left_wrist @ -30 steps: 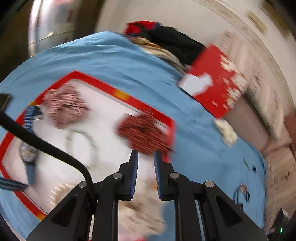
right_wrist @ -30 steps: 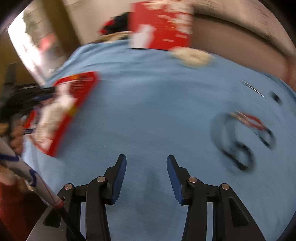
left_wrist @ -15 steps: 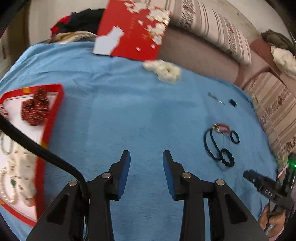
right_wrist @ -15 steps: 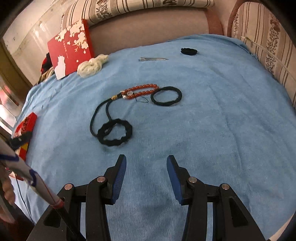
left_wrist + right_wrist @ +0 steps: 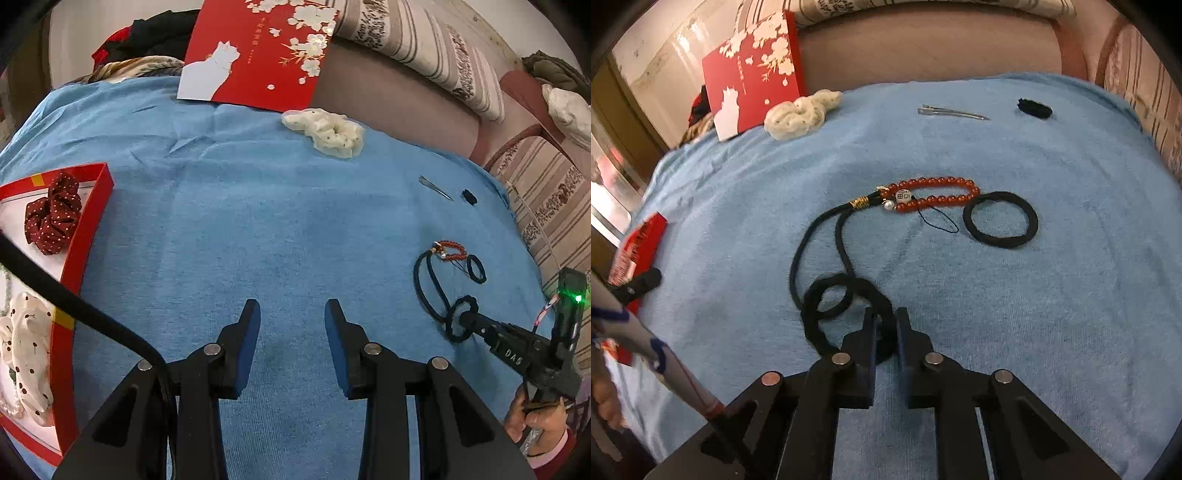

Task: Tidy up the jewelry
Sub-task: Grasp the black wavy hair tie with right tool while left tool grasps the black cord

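Note:
My right gripper (image 5: 885,320) is shut on the near edge of a black wavy hair tie (image 5: 817,315) lying on the blue cloth; it also shows in the left wrist view (image 5: 458,321). A red bead bracelet with a black cord (image 5: 934,194) and a plain black hair band (image 5: 1001,219) lie just beyond. My left gripper (image 5: 291,325) is open and empty above bare cloth. A red tray (image 5: 86,236) at the left holds a dark red dotted scrunchie (image 5: 53,214) and a white scrunchie (image 5: 26,350).
A cream scrunchie (image 5: 325,131), a metal hair clip (image 5: 951,112) and a small black tie (image 5: 1034,107) lie at the far side. A red box lid (image 5: 258,48) leans against the sofa back (image 5: 923,48). A black cable (image 5: 74,302) crosses the tray.
My left gripper swung right, away from the tray, and opened wider. My right gripper moved forward to the black wavy hair tie and shut on it.

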Motion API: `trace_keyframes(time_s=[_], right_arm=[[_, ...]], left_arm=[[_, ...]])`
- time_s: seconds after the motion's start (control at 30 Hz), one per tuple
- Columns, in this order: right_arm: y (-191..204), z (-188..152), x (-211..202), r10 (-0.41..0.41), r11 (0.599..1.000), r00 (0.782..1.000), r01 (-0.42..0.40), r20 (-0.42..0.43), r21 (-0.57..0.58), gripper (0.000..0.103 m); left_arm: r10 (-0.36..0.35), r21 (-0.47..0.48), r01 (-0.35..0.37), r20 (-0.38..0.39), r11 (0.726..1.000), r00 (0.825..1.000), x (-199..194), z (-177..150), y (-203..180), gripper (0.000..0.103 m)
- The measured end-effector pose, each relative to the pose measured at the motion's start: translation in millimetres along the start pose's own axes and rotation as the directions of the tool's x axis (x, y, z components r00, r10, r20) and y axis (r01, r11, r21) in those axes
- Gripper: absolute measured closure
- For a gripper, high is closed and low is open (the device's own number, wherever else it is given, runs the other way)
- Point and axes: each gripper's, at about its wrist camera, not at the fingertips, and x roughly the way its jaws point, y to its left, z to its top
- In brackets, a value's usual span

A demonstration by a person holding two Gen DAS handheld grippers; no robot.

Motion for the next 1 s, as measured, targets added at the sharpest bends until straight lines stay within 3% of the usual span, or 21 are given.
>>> trace_keyframes(time_s=[0.17, 0.3, 0.53, 0.63, 0.83, 0.9, 1.0], right_arm=[[-18.0, -14.1, -27.4, -0.028, 1.0, 0.999, 0.028, 0.034, -0.006, 0.095], [-37.9, -26.3, -48.7, -0.069, 0.997, 0.992, 0.071, 0.105, -0.022, 0.095], [-76.5, -33.6, -45.0, -0.003, 0.999, 0.985, -0.005, 0.173, 0.045, 0.095], [-90.7, -37.1, -36.1, 0.033, 0.995, 0.988, -0.047, 0.153, 0.086, 0.095], [-106.2, -24.6, -27.1, 0.133, 0.973, 0.981, -0.157, 0.141, 0.17, 0.094], [-106.4, -22.8, -26.5, 0.14, 0.971, 0.98, -0.164, 0.142, 0.173, 0.094], [-101.5, -22.6, -27.2, 0.148, 0.972, 0.978, -0.171, 0.144, 0.163, 0.094]], left_arm=[[-0.055, 0.084, 0.056, -0.014, 0.995, 0.998, -3.9, -12.3, -19.6, 0.069], [-0.068, 0.088, 0.073, -0.06, 0.993, 0.996, 3.2, -19.3, -42.3, 0.068], [-0.053, 0.142, 0.074, -0.145, 0.987, 0.988, 48.2, -6.3, -113.4, 0.068], [-0.014, 0.178, 0.042, -0.157, 0.983, 0.988, 74.2, 10.6, -139.4, 0.068], [0.129, 0.331, -0.066, -0.169, 0.941, 0.977, 129.0, 32.5, -175.8, 0.069], [0.129, 0.336, -0.069, -0.159, 0.939, 0.979, 129.1, 35.8, -179.6, 0.098], [0.07, 0.29, -0.014, -0.186, 0.957, 0.98, 114.8, 35.8, -174.7, 0.1]])
